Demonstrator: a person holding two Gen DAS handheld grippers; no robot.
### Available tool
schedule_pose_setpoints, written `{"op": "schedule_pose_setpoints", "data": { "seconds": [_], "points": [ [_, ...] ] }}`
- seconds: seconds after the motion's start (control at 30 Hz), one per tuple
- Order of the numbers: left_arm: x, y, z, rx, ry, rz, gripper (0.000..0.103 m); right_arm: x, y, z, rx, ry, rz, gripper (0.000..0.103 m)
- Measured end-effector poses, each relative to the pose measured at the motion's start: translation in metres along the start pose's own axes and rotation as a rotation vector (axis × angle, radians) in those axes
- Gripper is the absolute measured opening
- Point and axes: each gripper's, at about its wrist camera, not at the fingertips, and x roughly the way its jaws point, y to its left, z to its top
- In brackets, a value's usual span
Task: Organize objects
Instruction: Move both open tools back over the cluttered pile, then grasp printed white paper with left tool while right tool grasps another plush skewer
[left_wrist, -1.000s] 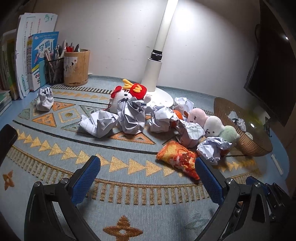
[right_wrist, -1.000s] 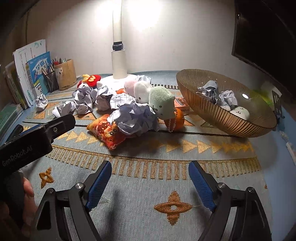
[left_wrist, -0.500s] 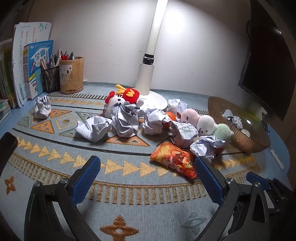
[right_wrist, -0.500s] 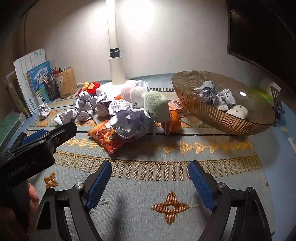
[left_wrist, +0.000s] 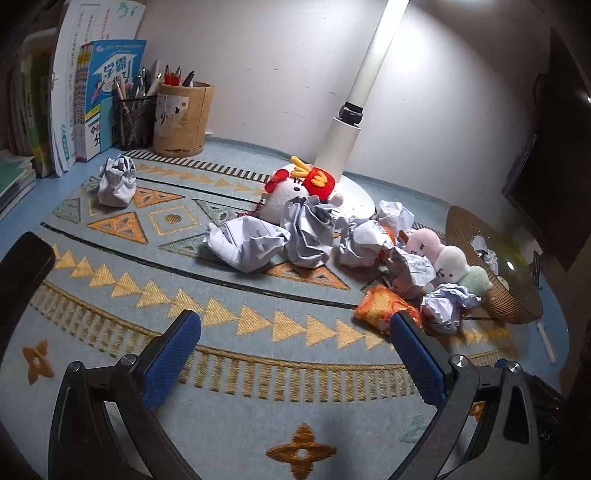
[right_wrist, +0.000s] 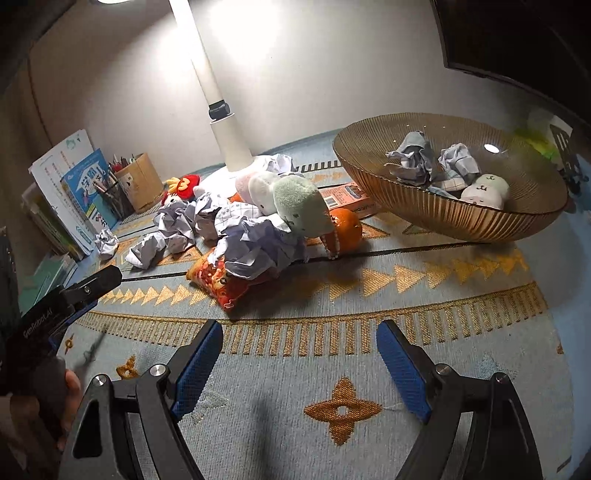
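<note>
A heap of crumpled paper balls (left_wrist: 255, 243) (right_wrist: 258, 245) and plush toys lies mid-rug: a white plush with a red bow (left_wrist: 295, 192), pink, white and green plush blobs (left_wrist: 452, 260) (right_wrist: 301, 201), a pizza-print cushion (right_wrist: 218, 284) (left_wrist: 380, 308) and an orange (right_wrist: 347, 232). One paper ball (left_wrist: 116, 181) sits alone at the left. The amber ribbed bowl (right_wrist: 461, 218) (left_wrist: 513, 302) holds two paper balls (right_wrist: 432, 162) and a small white plush (right_wrist: 484, 190). My left gripper (left_wrist: 295, 350) and right gripper (right_wrist: 299, 350) both hover open over bare rug in front of the heap, holding nothing.
A white lamp post and base (left_wrist: 351, 122) (right_wrist: 229, 140) stand behind the heap. Pen holders (left_wrist: 181, 118) and upright books (left_wrist: 107, 96) fill the back left corner. A small orange box (right_wrist: 347, 195) lies by the bowl. A dark monitor (left_wrist: 554, 155) hangs at right. A hand (right_wrist: 70, 391) grips the left tool.
Both views have rolled and shifted: the heap slid rightwards in the left wrist view, and the scene tilted in the right wrist view. Both grippers stayed open and empty.
</note>
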Motion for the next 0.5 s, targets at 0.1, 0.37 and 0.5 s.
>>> {"op": "schedule_pose_setpoints", "data": {
  "seconds": [0.1, 0.37, 0.5],
  "points": [
    [0.004, 0.010, 0.020, 0.058, -0.006, -0.004, 0.102, -0.002, 0.007, 0.015, -0.046, -0.019, 0.016, 0.084],
    [0.068, 0.020, 0.059, 0.284, 0.120, 0.048, 0.102, 0.005, 0.022, 0.089, -0.143, -0.012, 0.052, 0.084],
    [0.083, 0.022, 0.058, 0.288, 0.136, 0.012, 0.101, 0.034, 0.027, 0.105, -0.166, 0.048, 0.093, 0.076]
  ]
}}
